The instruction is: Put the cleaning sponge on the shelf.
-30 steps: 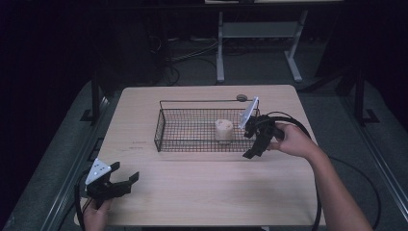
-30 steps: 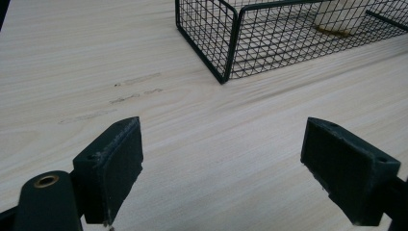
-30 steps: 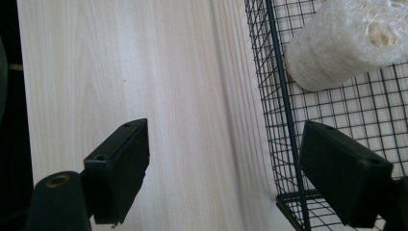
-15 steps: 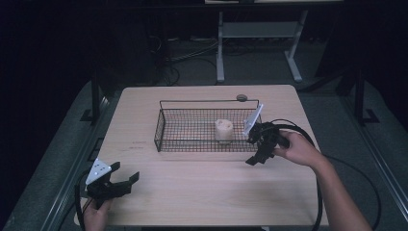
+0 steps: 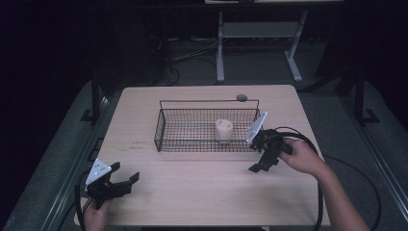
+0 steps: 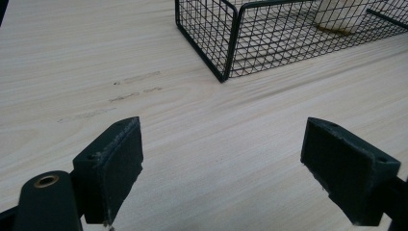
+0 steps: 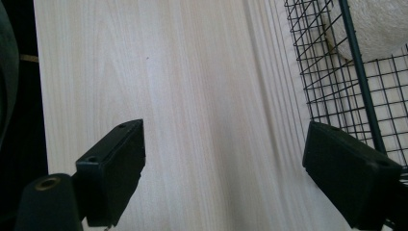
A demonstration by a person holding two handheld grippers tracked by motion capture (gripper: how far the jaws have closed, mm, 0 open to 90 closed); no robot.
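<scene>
Compared with the earlier frames, the right gripper (image 5: pixel 257 163) has drawn back from the wire basket (image 5: pixel 163 126) toward the near edge of the desk (image 5: pixel 202 192), and its jaws have just been opening, with nothing between them. From above, it now sits just outside the basket's right end, held by the person's right hand (image 5: pixel 300 156), its grey three-cornered plate close beside the basket's end wall. The cream-coloured round object (image 5: pixel 223 130) rests on the basket floor, toward the right end, apart from both grippers. In the right gripper view, the fingers (image 7: pixel 113 175) stand wide apart over bare desk wood (image 7: pixel 192 96); one finger lies before the basket's mesh (image 7: pixel 337 91), and the pale object (image 7: pixel 375 29) shows behind the wire at the upper right.

Left gripper (image 5: pixel 125 182): unchanged in place, at the near left corner of the desk, held by the left hand (image 5: pixel 96 214), well apart from the basket. In the left gripper view, its fingers (image 6: pixel 113 166) are likewise released and spread wide, with only desk surface (image 6: pixel 216 144) between them; the basket's near corner (image 6: pixel 226 53) stands ahead, and part of the pale object (image 6: pixel 341 17) is seen through the mesh.

A small round dark item (image 5: pixel 241 97) lies on the desk just behind the basket's far rim; what it is cannot be told.
</scene>
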